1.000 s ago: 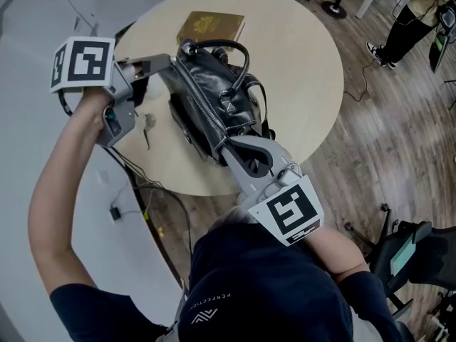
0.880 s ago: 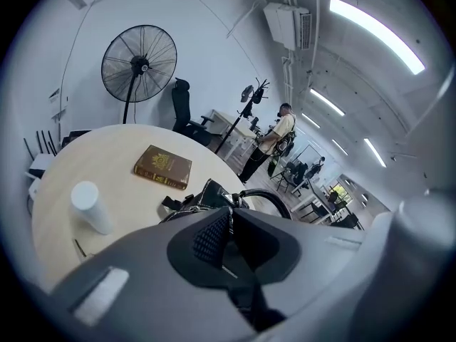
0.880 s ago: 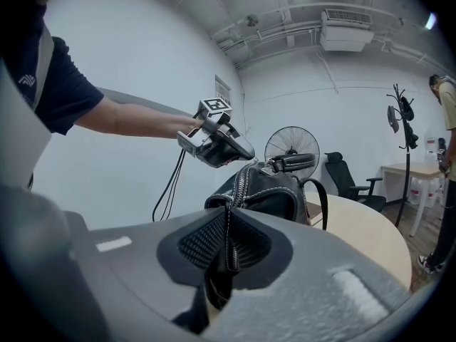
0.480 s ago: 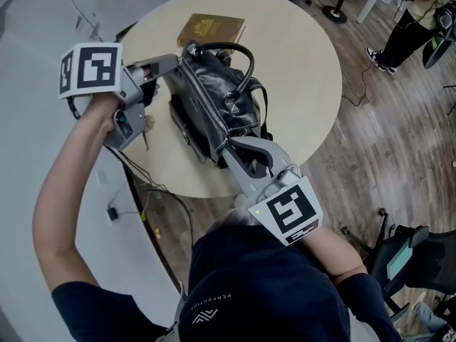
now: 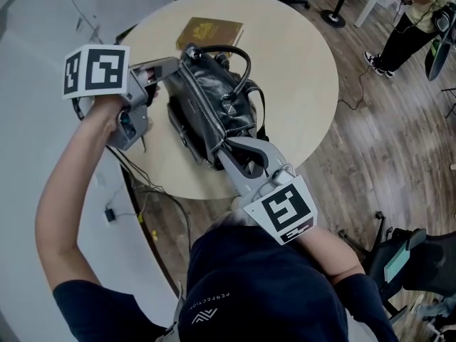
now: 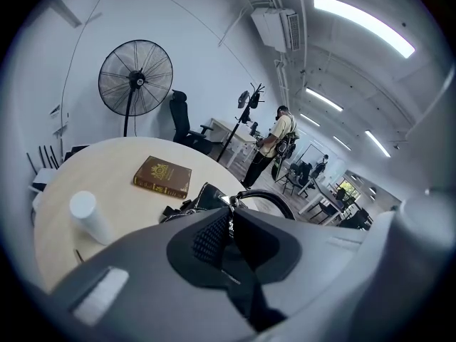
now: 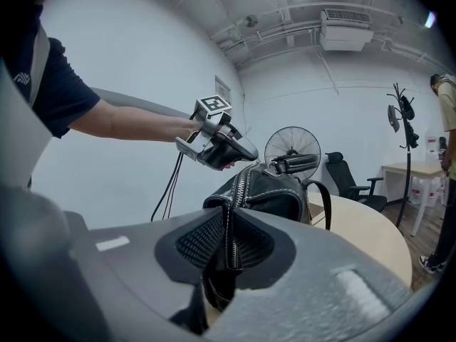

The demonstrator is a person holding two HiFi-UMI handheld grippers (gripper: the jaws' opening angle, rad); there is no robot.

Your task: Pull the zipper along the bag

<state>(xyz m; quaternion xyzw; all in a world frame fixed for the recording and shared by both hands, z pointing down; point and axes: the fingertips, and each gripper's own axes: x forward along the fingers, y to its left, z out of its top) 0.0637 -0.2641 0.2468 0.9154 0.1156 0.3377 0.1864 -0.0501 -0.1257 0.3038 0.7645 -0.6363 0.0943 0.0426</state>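
Note:
A black leather bag point(image 5: 229, 100) lies on the round table point(image 5: 303, 70), its silver zipper point(image 5: 203, 109) running along the top. My left gripper point(image 5: 179, 64) sits at the bag's far end by the handle, shut on a small metal piece point(image 6: 230, 201) that looks like the zipper pull. In the right gripper view that left gripper point(image 7: 251, 155) meets the bag point(image 7: 281, 191) at its top. My right gripper point(image 5: 222, 150) is at the near end. Its jaws have just been opening, but the pads still press the zipper seam point(image 7: 234, 219) between them.
A brown book point(image 5: 210, 30) lies on the table beyond the bag. A white cup point(image 6: 89, 216) stands left of it. Cables point(image 5: 135, 191) trail on the floor by the table's left edge. A person point(image 5: 413, 13) stands far right, and a standing fan point(image 6: 135, 73) is behind the table.
My left gripper has drifted slightly right and toward the bag's far end. The right gripper and the bag have stayed in place.

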